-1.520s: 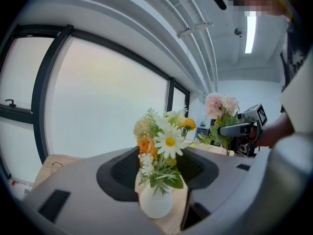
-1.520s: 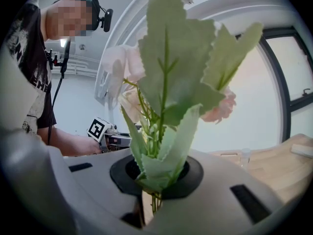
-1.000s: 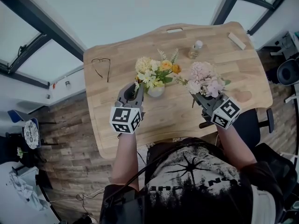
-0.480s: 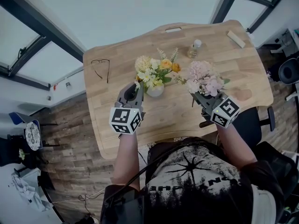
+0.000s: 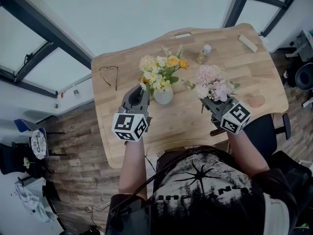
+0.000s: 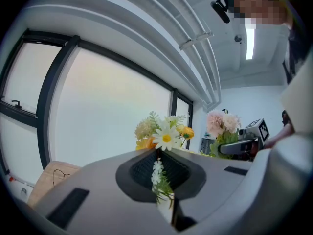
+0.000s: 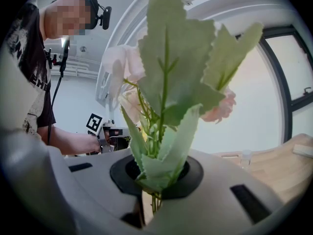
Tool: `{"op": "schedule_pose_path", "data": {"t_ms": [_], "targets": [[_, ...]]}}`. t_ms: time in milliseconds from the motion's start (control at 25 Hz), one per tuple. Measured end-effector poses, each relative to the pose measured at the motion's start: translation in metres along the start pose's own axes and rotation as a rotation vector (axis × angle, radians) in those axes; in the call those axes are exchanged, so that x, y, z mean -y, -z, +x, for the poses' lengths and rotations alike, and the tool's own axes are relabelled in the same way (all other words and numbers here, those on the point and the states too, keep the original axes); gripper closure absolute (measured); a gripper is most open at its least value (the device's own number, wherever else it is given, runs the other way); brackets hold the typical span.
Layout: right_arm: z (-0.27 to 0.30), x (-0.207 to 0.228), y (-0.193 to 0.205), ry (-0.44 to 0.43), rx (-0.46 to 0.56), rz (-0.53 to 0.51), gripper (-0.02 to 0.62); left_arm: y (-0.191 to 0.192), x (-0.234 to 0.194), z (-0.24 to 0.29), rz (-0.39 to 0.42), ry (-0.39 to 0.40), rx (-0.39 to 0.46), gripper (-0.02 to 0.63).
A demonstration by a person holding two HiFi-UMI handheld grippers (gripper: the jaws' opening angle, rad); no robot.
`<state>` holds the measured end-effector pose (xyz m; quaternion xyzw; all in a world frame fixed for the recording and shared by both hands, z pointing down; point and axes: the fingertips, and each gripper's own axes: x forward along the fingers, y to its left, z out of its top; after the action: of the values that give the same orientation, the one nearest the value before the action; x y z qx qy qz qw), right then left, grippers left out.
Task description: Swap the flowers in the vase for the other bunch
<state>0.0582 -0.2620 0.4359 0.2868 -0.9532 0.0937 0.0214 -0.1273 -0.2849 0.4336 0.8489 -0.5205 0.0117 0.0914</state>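
Light wood is seen across the surface (image 5: 186,124), which is set against a pale wall with dark-framed windows, above a plank floor (image 5: 73,151). Near its middle a small pale vase (image 5: 163,98) stands upright, and the yellow and white bunch (image 5: 159,70) is seen directly above it, with its stems running down towards the vase mouth; whether the stem ends are clear of the vase cannot be told. The left gripper (image 5: 142,90) is held just left of the vase and pointed roughly level across the surface, with its marker cube (image 5: 130,126) turned towards the head camera and the bare left forearm (image 5: 131,165) stretched straight forward from the body. In the left gripper view its jaws are seen brought together on the lower stems of that bunch, with a sprig of small white blossoms caught between them. The right gripper (image 5: 209,101) is held to the right of the vase, apart from it and also roughly level, and the right forearm (image 5: 244,153) is angled inward from the shoulder. Its jaws are clamped on the green stems and leaves of the pink bunch (image 5: 211,81), which is kept upright and off the surface. Towards the far edge, a pair of glasses (image 5: 108,73) is laid at the left, a small bottle (image 5: 204,53) is stood behind the pink bunch, and a wooden block (image 5: 248,42) is laid at the right corner.
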Motion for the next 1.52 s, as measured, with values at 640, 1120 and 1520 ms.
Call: {"op": "schedule_pose_path", "data": {"t_ms": [640,1120,1520], "targets": [[0.0,-0.002,-0.021,-0.036,0.057,-0.018,0.561,-0.08,0.003,-0.017,0.065,-0.04,0.111,0.588],[0.013,-0.017,-0.023,-0.093,0.063,-0.012,0.561,-0.114,-0.008,-0.055,0.107,-0.107,0.172,0.588],[0.035,-0.045,-0.025,-0.144,0.061,-0.011,0.561,-0.14,-0.022,-0.095,0.141,-0.16,0.208,0.588]]}}
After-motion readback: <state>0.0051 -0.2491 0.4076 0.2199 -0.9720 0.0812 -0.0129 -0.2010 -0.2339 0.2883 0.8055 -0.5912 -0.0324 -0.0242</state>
